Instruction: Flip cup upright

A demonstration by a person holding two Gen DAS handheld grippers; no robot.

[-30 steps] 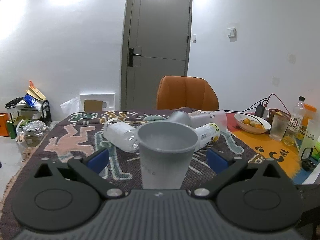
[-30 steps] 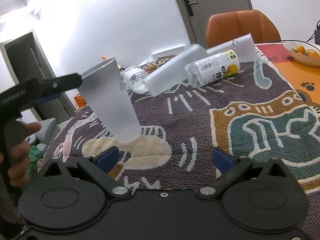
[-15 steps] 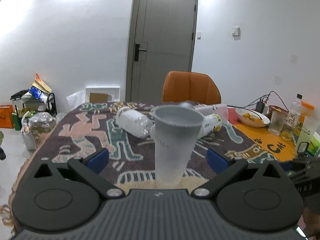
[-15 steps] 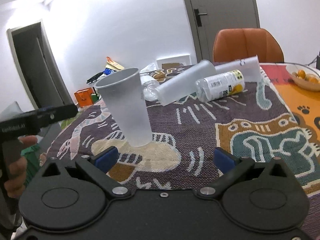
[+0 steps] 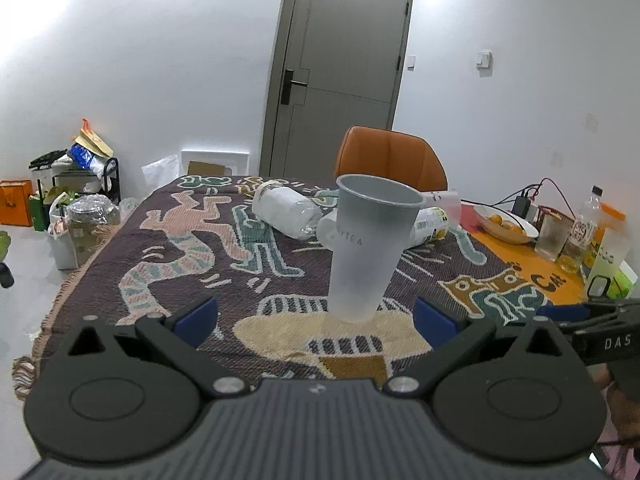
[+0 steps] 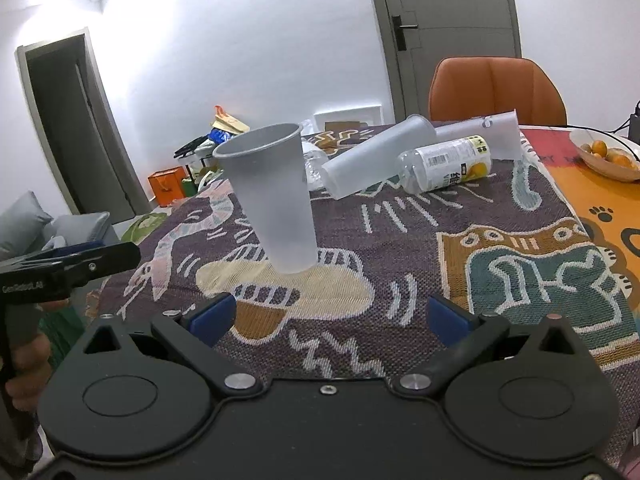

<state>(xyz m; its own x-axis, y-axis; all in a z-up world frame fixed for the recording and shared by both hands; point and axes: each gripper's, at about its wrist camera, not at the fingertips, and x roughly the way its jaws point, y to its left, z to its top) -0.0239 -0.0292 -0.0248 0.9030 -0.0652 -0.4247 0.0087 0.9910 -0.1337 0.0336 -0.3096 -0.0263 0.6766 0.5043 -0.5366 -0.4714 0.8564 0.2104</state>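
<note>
A frosted plastic cup [image 5: 370, 248] stands upright, mouth up, on the patterned table cloth [image 5: 168, 276]. It also shows in the right wrist view [image 6: 272, 196]. My left gripper [image 5: 316, 318] is open and empty, a short way back from the cup. My right gripper [image 6: 328, 316] is open and empty, also back from the cup, which stands ahead and to its left. The left gripper's fingers [image 6: 80, 256] show at the left edge of the right wrist view.
Behind the cup lie a frosted cup [image 6: 376, 156], a labelled bottle [image 6: 444, 164], another clear cup [image 6: 492, 132] and a clear bottle [image 5: 286, 212]. A fruit bowl [image 5: 506, 224], a glass [image 5: 552, 236] and bottles stand at the right. An orange chair [image 5: 390, 156] is at the far side.
The left gripper has let go of the cup and drawn back from it. The cup now stands free on the cloth. The right gripper has drawn back a little.
</note>
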